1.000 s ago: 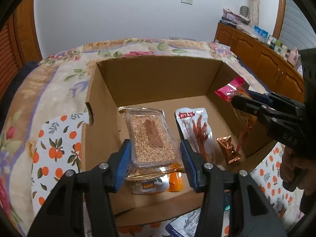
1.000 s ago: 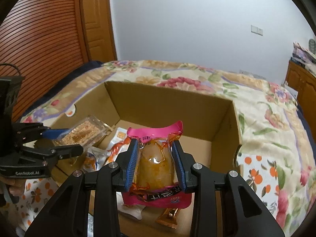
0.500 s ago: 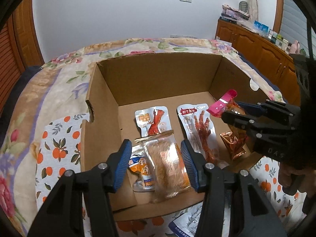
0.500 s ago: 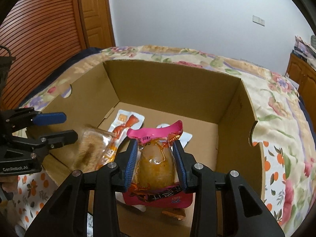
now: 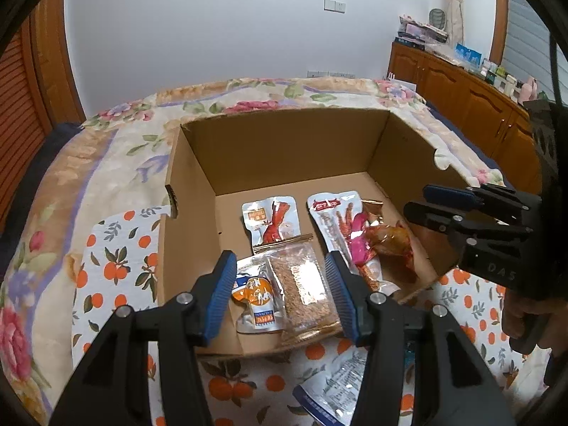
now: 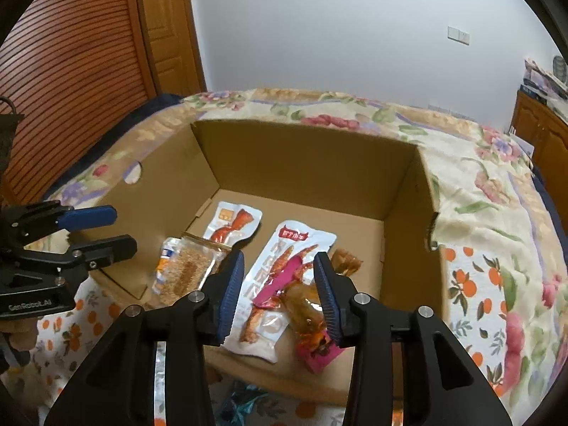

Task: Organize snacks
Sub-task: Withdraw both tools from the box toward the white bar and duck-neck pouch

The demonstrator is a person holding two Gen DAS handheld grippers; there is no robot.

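An open cardboard box (image 5: 284, 149) (image 6: 312, 163) sits on a bed and holds several snack packs. A clear pack of brown grain bar (image 5: 303, 291) (image 6: 184, 273) lies at the box's near left. A pink-topped pack of orange meat (image 5: 380, 239) (image 6: 305, 309) lies at the near right, over a long white chicken-feet pack (image 5: 333, 216) (image 6: 280, 259). My left gripper (image 5: 280, 294) is open and empty above the grain bar pack. My right gripper (image 6: 280, 294) is open and empty above the pink pack.
A white and red pack (image 5: 271, 220) lies mid-box. A white and orange pouch (image 5: 257, 300) lies beside the grain bar. A blue and white pack (image 5: 337, 387) lies on the orange-print cloth (image 5: 117, 266) before the box. Wooden cabinets (image 5: 472, 106) stand at right.
Both grippers opened. The grain bar pack dropped from my left gripper into the box's near left. The pink pack dropped from my right gripper onto the chicken-feet pack.
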